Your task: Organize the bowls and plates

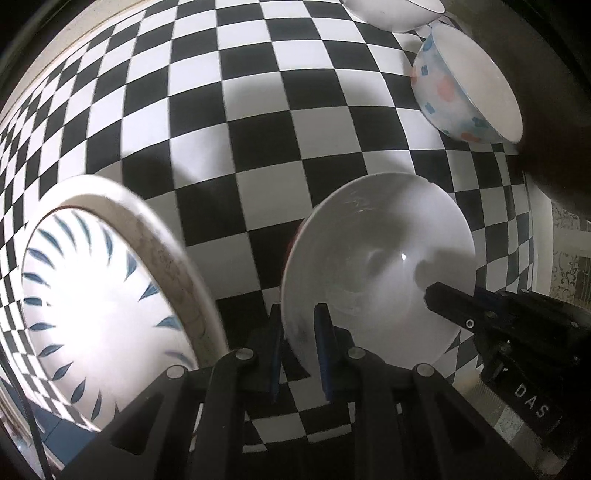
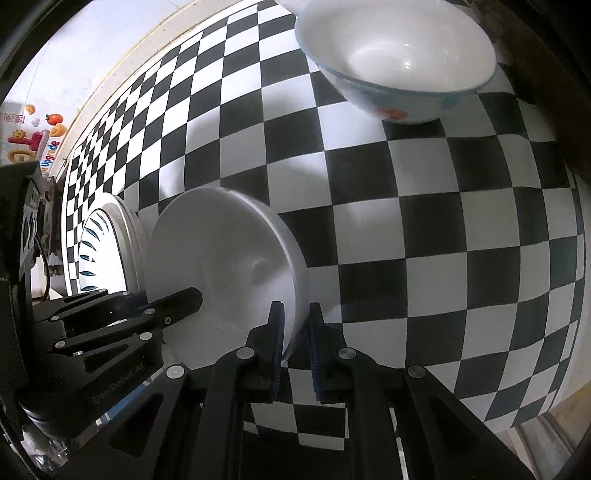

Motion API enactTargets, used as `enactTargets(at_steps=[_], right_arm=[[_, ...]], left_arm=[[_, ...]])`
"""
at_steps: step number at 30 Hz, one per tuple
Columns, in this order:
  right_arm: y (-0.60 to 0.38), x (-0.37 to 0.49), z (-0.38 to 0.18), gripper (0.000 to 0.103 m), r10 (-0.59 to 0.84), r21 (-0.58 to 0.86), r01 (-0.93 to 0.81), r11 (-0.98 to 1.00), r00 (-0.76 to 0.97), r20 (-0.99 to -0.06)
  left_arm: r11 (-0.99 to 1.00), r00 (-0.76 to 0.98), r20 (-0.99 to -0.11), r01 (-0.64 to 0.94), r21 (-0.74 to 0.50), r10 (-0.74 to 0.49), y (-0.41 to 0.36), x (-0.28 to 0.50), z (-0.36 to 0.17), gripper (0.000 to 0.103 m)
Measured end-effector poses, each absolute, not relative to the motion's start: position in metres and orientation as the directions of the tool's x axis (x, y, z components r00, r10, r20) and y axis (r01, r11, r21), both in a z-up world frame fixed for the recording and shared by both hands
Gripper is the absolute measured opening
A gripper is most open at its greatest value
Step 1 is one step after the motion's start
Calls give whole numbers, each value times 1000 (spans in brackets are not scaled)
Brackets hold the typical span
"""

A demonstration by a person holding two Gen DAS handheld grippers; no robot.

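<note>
White bowl (image 1: pixel 376 266): empty, rim clamped on opposite sides by the closed jaws of left gripper (image 1: pixel 301 347) and right gripper (image 2: pixel 297 350), just beside the blue-leaf plate (image 1: pixel 96 295) on the checkered worktop (image 1: pixel 258 110). Advice: keep both grips level and lower evenly. Floral bowl (image 2: pixel 399 62): empty, well apart. Another white bowl (image 1: pixel 391 13): contents unseen.

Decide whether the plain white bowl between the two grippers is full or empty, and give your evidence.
Empty. The white bowl shows a bare, glossy inside in both wrist views, with only shadow and glare. The left gripper and right gripper clamp opposite rims.
</note>
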State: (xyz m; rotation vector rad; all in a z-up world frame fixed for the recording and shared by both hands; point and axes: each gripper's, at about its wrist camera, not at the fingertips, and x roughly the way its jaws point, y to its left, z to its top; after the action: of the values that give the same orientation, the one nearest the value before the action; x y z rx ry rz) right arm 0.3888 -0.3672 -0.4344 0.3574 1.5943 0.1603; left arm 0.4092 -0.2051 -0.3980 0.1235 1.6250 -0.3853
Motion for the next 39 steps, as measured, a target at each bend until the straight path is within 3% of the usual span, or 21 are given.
enactTargets(at_steps=[8,10,13,20,26,36,39], right_arm=[[-389,389,-391,18,269,277,148,949,69,-961],[-402,393,-375,18,238,257,174,951,124,-963],[-420,405,-366,19,179,215,217,952,176,-968],[-445,438,-366,20,10,91,305,948,258,-966],[-452,455,-375,20,-23,70,345,936,259,-966],[-452,472,-402,20,-38,36,363,931,195,-980],[-449,476,-407,19,-46,25,364,931,184,-982]], left_arm=[[938,41,-986,314,-144,-164,-200,408,-326,17],[929,78,-979,340,-150,-187,-210,417,-310,24],[917,85,-969,350,-190,-233,-229,442,-303,27],[900,29,-954,341,-271,-298,-281,513,-321,27],[881,-42,-955,374,-288,-294,-317,548,-341,27],[874,-96,-977,435,-215,-192,-353,563,-381,27],[865,-112,-973,445,-230,-201,-357,562,-388,15]])
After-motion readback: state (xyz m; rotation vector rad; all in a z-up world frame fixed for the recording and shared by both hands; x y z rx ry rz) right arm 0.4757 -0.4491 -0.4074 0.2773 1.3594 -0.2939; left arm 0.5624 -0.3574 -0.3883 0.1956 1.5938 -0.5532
